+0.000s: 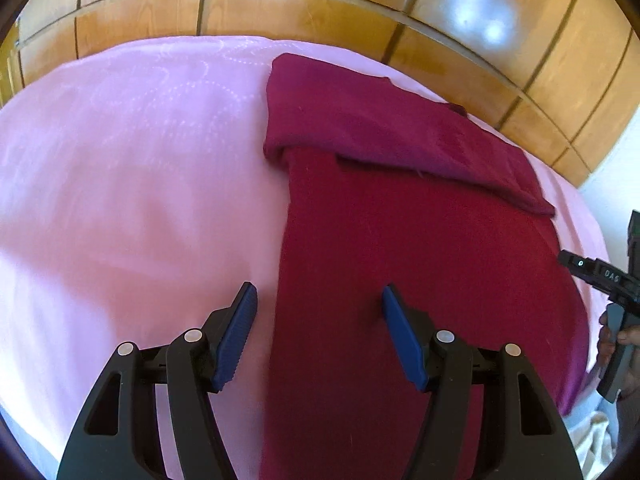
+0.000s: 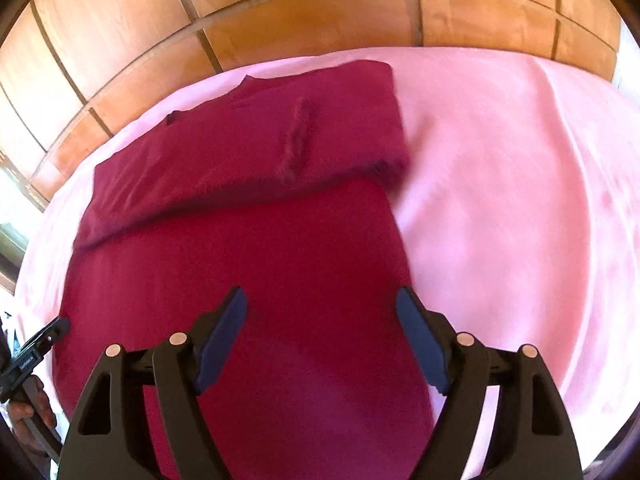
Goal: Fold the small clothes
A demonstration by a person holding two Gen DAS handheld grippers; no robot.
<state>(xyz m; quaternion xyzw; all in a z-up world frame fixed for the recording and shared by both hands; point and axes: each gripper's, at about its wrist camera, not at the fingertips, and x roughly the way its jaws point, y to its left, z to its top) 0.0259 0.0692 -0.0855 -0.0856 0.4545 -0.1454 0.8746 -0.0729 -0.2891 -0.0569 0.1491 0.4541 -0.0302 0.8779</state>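
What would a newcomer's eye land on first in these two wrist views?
The dark red garment on the pink bedsheet, its far part already folded back over the rest. Next, the two open claws over its near part: the left claw straddles its left edge, the right claw its right edge. Behind the bed runs glossy wooden panelling.

A dark red garment [image 1: 400, 240] lies on a pale pink bedsheet [image 1: 120, 180], which seems faintly patterned with dotted swirls. The tongs [image 1: 318, 312] are black with blue pads [image 1: 236, 340]. Behind, glossy orange-brown wood panels [image 1: 320, 12].
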